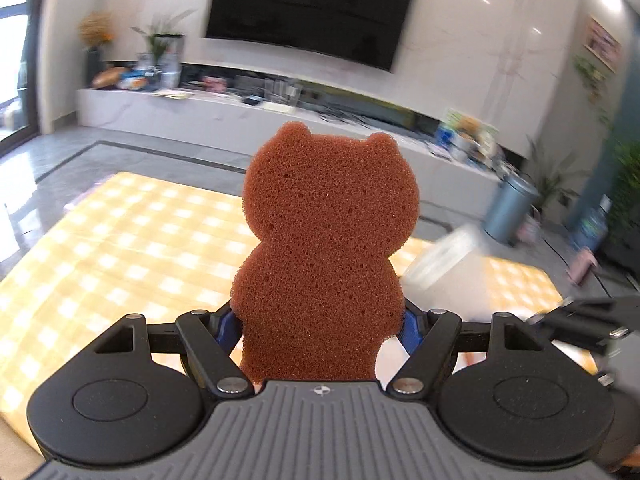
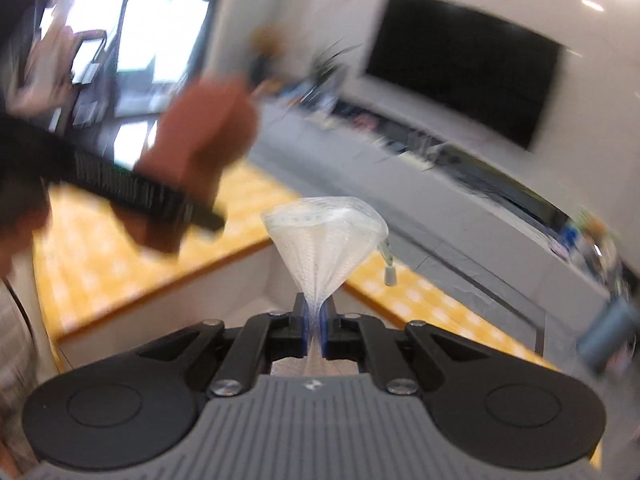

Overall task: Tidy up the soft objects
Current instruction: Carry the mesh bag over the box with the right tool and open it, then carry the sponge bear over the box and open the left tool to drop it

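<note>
My left gripper is shut on a brown bear-shaped sponge and holds it upright above a yellow checked mat. The sponge also shows blurred at the upper left of the right wrist view. My right gripper is shut on a white mesh bag that fans out above the fingers, with a small cord end hanging at its right. The bag shows as a white blur in the left wrist view, and the right gripper is at that view's right edge.
A long white TV bench with clutter runs along the far wall under a black TV. A grey bin stands at the right. A white box wall lies below the right gripper, on the mat.
</note>
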Demonstrator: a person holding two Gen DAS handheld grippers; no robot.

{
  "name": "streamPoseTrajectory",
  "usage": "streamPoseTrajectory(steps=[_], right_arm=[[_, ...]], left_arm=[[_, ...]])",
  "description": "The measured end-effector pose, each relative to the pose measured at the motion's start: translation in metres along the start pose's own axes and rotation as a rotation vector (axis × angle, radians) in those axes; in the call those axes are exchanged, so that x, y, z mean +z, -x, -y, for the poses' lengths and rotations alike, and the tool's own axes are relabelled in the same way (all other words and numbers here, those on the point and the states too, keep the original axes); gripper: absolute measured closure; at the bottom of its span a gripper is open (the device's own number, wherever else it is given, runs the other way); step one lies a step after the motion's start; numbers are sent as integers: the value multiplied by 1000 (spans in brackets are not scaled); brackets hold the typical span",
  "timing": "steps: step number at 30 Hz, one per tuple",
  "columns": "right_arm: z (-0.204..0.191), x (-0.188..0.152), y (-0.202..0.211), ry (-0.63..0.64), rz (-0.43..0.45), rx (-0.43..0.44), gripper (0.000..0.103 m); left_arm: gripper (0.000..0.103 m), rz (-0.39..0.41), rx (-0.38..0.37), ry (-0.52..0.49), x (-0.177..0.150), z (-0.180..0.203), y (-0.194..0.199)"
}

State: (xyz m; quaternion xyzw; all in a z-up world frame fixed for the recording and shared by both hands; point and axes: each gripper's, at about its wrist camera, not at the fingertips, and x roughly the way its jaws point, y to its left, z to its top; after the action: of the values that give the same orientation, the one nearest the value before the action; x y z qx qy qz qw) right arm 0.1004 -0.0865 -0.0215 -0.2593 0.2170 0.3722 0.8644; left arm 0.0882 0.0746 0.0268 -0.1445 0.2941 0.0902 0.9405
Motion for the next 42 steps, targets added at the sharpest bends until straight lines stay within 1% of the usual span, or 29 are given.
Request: streamPoseTrajectory(steps=[1,4,6,7,8,10,12,14,17,20,22,23,24,25,26,27,28,31,32,34,36,38,40,42], right_arm=[[-4,3,-18,65,-19,20,100],[-22,2,-64,321,-3,76,100],[-29,1,-100,461,-43,75,100],[-31,1,-116,490,-72,80,100],[-32,1,-133,491,-110,99,100],[-30,-3,-160,481,-189,168,100],[-35,-17,-175,529,-251,218,100],[-38,-25,-187,579,-301,270,100],[-37,-24,-197,545,-335,348,100],[-36,-20,-200,535,-340,380,100],[-33,-17,-199,504,-337,418,100],[-38,-13,-204,493,-332,428,99],[-38,-13,-202,492,-326,424,96],[-38,-12,-200,504,-324,412,90],[-39,-12,-198,531,-319,388,67],[-42,-12,-196,554,-305,353,45],[-41,-11,-193,554,-289,322,39],[-28,-1,-184,459,-280,330,38],[-24,3,-182,430,-267,329,36],[-19,9,-182,371,-257,313,35],[-14,11,-183,320,-283,288,36],[-12,14,-189,288,-321,242,37],[-9,13,-189,239,-314,194,37],[-2,8,-184,171,-305,170,37]], left_arm=[[18,9,9,9,1,-5,-1],[18,8,20,45,4,-23,-8],[18,6,15,53,2,-29,-13],[18,4,14,52,0,-38,-12],[18,4,15,48,-1,-45,-12],[18,-4,36,38,-3,-48,-18],[18,-14,62,37,-6,-51,-20],[18,-27,61,48,-7,-55,-20],[18,-47,39,81,-6,-62,-21],[18,-57,38,96,-5,-72,-21],[18,-48,47,108,-5,-77,-20],[18,-46,51,111,-5,-77,-18],[18,-46,54,114,-5,-79,-18],[18,-48,56,118,-5,-80,-19],[18,-50,58,122,-5,-81,-18],[18,-55,61,122,-4,-81,-20],[18,-59,63,117,-5,-80,-20],[18,-62,62,102,-5,-76,-21],[18,-64,58,98,-5,-75,-21],[18,-62,49,92,-5,-75,-21],[18,-59,41,85,-5,-72,-21],[18,-58,32,77,-5,-70,-21],[18,-57,24,71,-4,-67,-21],[18,-51,17,62,-3,-64,-21]])
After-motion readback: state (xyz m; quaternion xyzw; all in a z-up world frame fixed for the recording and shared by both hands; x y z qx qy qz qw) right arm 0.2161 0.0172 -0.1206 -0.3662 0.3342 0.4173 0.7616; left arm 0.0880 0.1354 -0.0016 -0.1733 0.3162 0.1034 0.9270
